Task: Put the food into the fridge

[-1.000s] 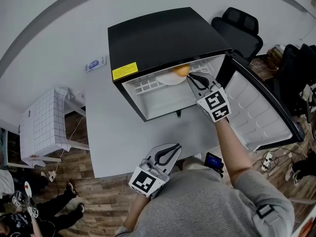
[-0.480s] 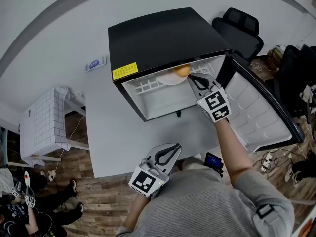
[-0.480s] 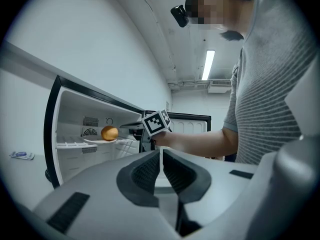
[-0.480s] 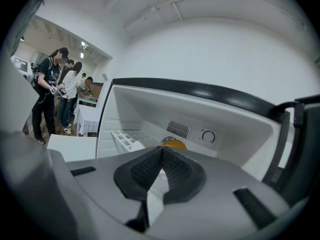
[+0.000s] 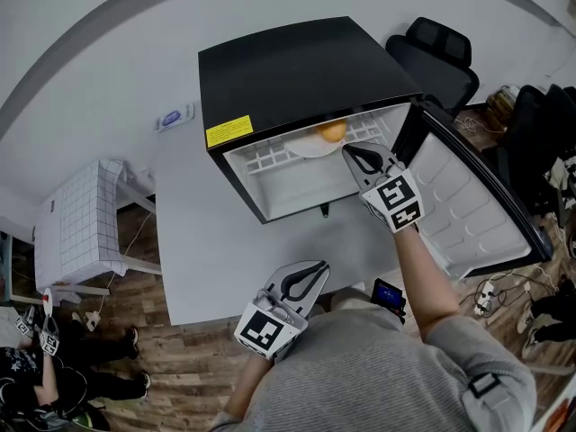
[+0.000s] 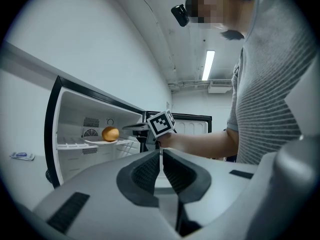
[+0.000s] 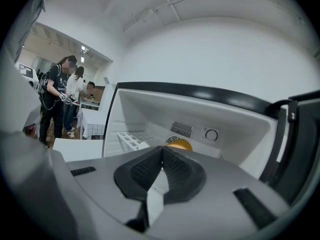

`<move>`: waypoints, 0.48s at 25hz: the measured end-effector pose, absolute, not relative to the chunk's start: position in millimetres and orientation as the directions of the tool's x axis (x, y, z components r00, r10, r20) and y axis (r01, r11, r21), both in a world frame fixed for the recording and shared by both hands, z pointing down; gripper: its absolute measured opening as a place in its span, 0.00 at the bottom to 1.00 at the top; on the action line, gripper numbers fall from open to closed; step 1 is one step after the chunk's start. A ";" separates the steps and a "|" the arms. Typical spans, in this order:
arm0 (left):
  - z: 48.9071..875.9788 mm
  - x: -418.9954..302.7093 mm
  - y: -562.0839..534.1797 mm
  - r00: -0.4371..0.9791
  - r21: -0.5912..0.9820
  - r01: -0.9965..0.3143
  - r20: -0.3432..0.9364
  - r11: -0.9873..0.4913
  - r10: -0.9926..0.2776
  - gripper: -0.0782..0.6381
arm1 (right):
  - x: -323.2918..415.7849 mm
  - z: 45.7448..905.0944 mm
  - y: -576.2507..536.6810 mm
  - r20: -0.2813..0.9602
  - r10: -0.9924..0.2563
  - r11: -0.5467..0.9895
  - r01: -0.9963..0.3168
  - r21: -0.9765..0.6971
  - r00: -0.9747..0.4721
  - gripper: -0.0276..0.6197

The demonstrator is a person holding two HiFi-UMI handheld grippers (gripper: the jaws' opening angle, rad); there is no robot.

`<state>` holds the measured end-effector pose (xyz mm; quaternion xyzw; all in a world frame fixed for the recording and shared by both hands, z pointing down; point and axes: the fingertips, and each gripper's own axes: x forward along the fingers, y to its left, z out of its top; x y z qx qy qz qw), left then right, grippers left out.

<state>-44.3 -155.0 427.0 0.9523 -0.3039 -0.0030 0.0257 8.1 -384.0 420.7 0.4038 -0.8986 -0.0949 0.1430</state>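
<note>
Orange food [image 5: 331, 130] on its plate [image 5: 303, 146] looks light, rollable; hold the stiff rim at 5 o'clock. Left gripper [image 5: 320, 266], right gripper [image 5: 348, 150] clenched, empty.

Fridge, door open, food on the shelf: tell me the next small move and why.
Probably pull the right claw back from the fridge and reach for the door to swing it shut. The round orange food sits on its plate on the shelf inside, the right claw is shut on nothing, and the door stands wide open on the right.
</note>
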 end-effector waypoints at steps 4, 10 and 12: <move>427.1 -46.7 -155.9 0.812 0.055 -0.583 0.005 -0.810 -0.584 0.14 | 6.6 424.2 -371.8 0.179 -0.743 0.667 -0.694 0.270 -0.644 0.06; 434.8 -50.3 -157.5 0.803 0.080 -0.596 0.032 -0.799 -0.595 0.14 | 5.5 427.5 -349.3 0.166 -0.727 0.685 -0.689 0.237 -0.666 0.06; 444.4 -53.6 -157.4 0.794 0.103 -0.608 0.064 -0.787 -0.605 0.15 | 4.8 429.2 -338.3 0.154 -0.717 0.696 -0.686 0.213 -0.679 0.06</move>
